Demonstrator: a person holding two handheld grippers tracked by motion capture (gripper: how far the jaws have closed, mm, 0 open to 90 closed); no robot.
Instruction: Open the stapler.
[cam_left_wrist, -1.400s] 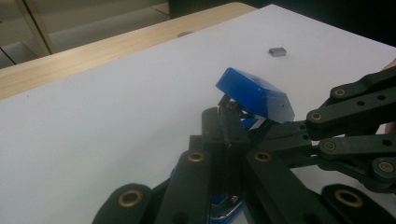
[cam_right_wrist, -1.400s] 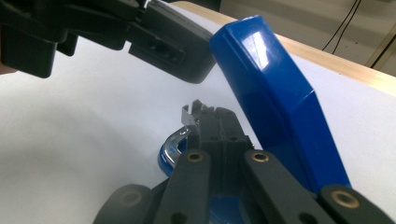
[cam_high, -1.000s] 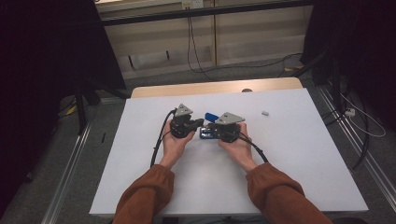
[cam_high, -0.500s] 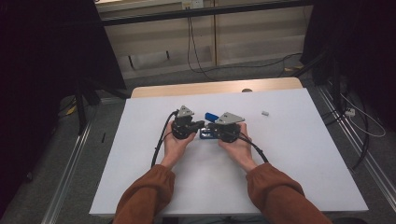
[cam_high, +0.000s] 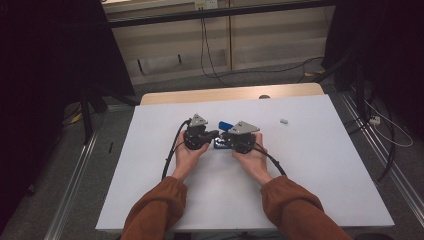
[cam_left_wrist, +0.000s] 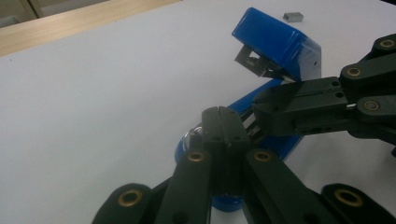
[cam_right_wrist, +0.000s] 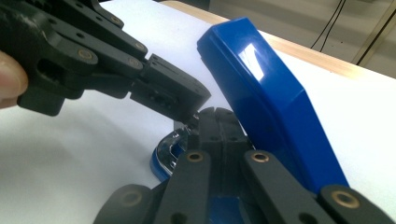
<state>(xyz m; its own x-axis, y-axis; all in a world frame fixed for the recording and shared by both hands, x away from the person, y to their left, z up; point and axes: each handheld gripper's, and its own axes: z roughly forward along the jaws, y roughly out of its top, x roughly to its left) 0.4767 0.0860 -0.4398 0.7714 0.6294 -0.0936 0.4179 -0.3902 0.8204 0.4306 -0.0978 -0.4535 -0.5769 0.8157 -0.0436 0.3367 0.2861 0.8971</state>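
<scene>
A blue stapler (cam_high: 223, 124) lies on the white table (cam_high: 320, 165) with its lid (cam_left_wrist: 275, 42) swung up and open above the base (cam_right_wrist: 164, 150). My left gripper (cam_high: 216, 134) comes at it from the left. Its jaws are shut, with their tip (cam_left_wrist: 222, 120) over the base near the hinge. From the right comes my right gripper (cam_high: 224, 140), also shut, its tip (cam_right_wrist: 217, 120) against the metal track under the lid. The two tips almost touch. I see nothing between either pair of jaws.
A small grey block (cam_high: 284, 121) lies on the table to the right of the stapler, also seen in the left gripper view as a grey block (cam_left_wrist: 293, 17). A wooden strip (cam_high: 230, 93) runs along the table's far edge. Cables lie on the floor beyond.
</scene>
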